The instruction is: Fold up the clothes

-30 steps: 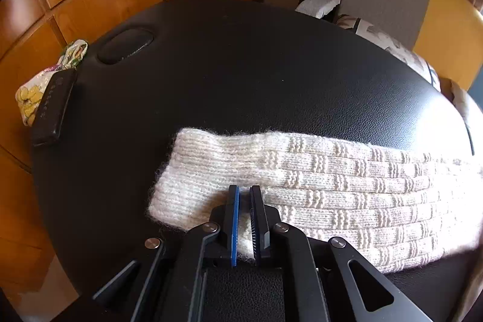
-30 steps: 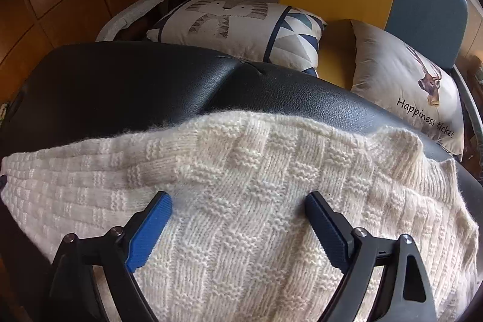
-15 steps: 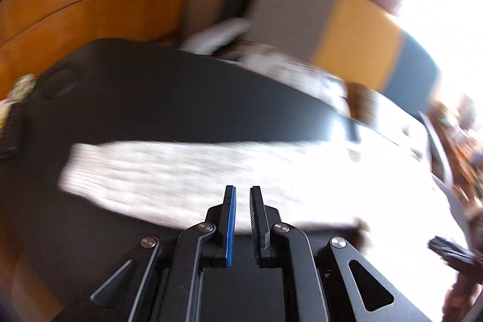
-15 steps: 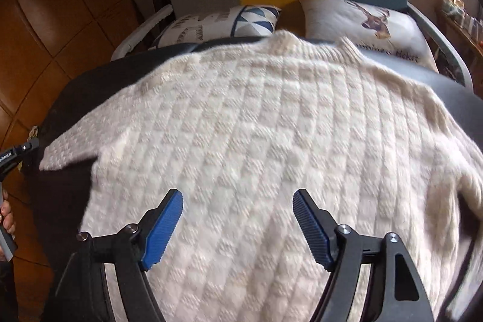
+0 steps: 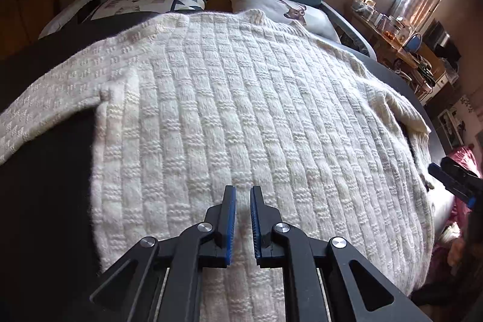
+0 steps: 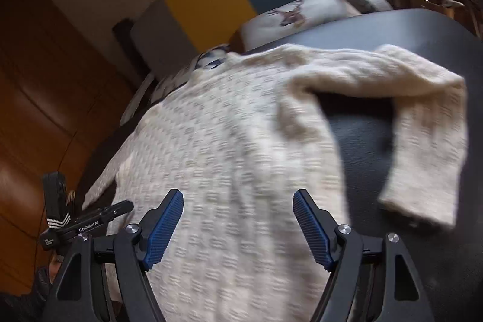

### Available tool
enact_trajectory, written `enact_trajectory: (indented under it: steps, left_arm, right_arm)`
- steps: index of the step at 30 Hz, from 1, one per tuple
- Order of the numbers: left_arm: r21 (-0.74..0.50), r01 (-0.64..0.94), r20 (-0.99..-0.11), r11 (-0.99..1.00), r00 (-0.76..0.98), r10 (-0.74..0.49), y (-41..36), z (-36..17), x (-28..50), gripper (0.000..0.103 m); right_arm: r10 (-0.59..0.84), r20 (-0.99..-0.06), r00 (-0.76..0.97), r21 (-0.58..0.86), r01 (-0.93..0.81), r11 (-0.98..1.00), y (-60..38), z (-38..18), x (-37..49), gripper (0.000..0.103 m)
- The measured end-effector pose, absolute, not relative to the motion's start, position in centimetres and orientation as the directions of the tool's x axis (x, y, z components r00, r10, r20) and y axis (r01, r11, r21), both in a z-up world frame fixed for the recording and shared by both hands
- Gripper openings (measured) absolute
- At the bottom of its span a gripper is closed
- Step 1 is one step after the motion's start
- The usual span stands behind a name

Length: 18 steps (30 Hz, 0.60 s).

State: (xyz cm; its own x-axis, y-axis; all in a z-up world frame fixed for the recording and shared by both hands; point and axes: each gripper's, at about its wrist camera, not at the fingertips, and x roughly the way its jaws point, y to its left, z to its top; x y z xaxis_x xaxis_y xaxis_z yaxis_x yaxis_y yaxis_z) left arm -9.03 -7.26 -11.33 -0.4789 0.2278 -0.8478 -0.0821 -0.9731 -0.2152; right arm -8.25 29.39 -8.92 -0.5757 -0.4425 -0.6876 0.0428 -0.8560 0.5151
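Your left gripper (image 5: 242, 202) has swung off the sleeve, jaws narrow and holding nothing; the right gripper (image 6: 238, 204) gapes wide. The sweater (image 5: 241, 98) fills mid-frame, flat on the table (image 6: 422, 29), unfolded.

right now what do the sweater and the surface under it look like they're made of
Sweater: cream wool-like knit, matte and slightly fuzzy, with raised basket-weave blocks and fluffy edges. Surface: black padding covered in what looks like leather or vinyl, smooth with a soft sheen; which one cannot be told.
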Motion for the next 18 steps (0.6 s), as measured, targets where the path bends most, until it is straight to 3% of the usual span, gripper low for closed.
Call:
enact_trajectory:
  steps: [6, 13, 18]
  left_arm:
    - [-0.214, -0.132, -0.843, -0.968, -0.476, 0.251, -3.8, -10.7, -10.2, 0.015]
    - [-0.216, -0.280, -0.832, -0.935, -0.448, 0.327, 3.6, -10.0, -13.0, 0.028]
    - [-0.237, -0.332, -0.841, -0.913, -0.400, 0.364, 7.9, -10.8, -15.1, 0.031]
  right_arm:
    - [-0.391, -0.691, -0.608, 0.642, -0.267, -0.719, 41.6, -11.5, -4.1, 0.077]
    - [-0.300, -0.701, -0.647, 0.589, -0.289, -0.754, 43.1, -11.7, -3.7, 0.077]
    - [-0.217, -0.765, -0.607, 0.483, -0.318, -0.816, 42.3, -12.3, -6.5, 0.077]
